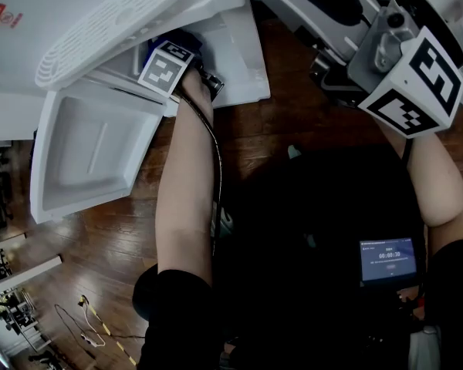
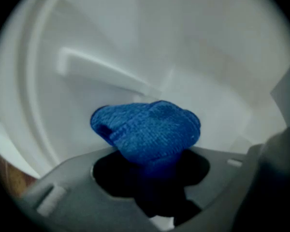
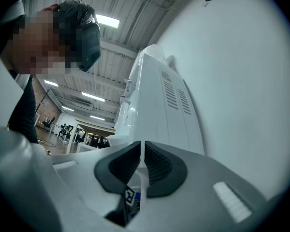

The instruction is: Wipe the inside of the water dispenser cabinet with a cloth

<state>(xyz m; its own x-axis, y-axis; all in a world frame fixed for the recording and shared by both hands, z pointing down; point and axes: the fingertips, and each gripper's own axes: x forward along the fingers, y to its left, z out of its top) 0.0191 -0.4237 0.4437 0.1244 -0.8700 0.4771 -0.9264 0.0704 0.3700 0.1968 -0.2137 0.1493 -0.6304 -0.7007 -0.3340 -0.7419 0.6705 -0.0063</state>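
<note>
- The left gripper (image 2: 152,178) was clamped on the blue cloth (image 2: 147,129), inside the white cabinet (image 2: 208,57).
- The right gripper (image 3: 144,166) had its jaws together, empty, beside the dispenser (image 3: 159,95).

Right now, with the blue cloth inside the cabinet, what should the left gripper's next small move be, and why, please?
Probably press the blue cloth forward onto the cabinet wall: the left gripper is shut on it, its bunched end faces the wall, and contact looks unclear.
</note>
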